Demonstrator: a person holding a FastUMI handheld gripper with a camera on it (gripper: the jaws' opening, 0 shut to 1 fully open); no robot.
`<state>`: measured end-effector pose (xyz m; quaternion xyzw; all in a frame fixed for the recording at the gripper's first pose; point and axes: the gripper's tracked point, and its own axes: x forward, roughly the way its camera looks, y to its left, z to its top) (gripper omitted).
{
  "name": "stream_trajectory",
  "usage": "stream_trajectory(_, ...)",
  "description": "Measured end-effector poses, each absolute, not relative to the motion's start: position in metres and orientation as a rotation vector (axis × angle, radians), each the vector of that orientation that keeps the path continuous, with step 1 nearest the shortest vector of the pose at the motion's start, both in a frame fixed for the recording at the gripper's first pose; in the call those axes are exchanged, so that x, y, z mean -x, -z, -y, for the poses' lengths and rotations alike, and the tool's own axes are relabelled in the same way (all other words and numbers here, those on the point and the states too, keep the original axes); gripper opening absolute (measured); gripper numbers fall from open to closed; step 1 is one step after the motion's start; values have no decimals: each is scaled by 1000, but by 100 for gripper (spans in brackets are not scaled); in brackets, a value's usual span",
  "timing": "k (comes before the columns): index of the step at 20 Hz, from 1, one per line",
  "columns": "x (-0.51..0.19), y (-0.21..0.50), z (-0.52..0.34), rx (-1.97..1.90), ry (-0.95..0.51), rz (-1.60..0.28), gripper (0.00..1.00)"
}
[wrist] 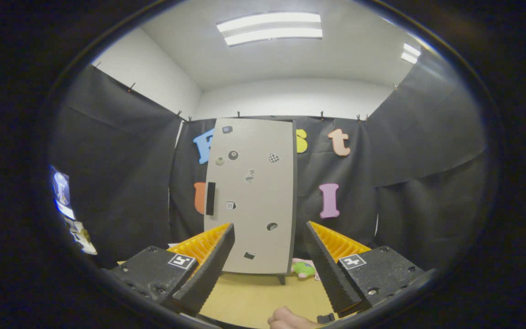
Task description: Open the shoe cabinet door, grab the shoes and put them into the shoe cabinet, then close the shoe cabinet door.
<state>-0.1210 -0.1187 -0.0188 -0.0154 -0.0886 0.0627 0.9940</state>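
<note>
A tall pale grey shoe cabinet (250, 196) stands upright on the tan floor beyond my fingers, with its door shut. A black vertical handle (210, 198) sits on the door's left side, and several small stickers dot the front. A pink and green shoe (304, 268) lies on the floor beside the cabinet's lower right corner, partly hidden behind my right finger. My gripper (268, 233) is open, well short of the cabinet, with nothing between its fingers.
Black cloth walls close the booth on the left, back and right. The tan floor (254, 297) stretches between my fingers and the cabinet. A person's hand (290, 319) shows just below the fingers. Some small items hang on the left wall (64, 201).
</note>
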Motion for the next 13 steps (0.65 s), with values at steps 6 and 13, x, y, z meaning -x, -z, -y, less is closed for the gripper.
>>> stream_trajectory(6,131,35,114,9,-155,170,99)
stream_trajectory(13,123,48,135,-17,-100,140,99)
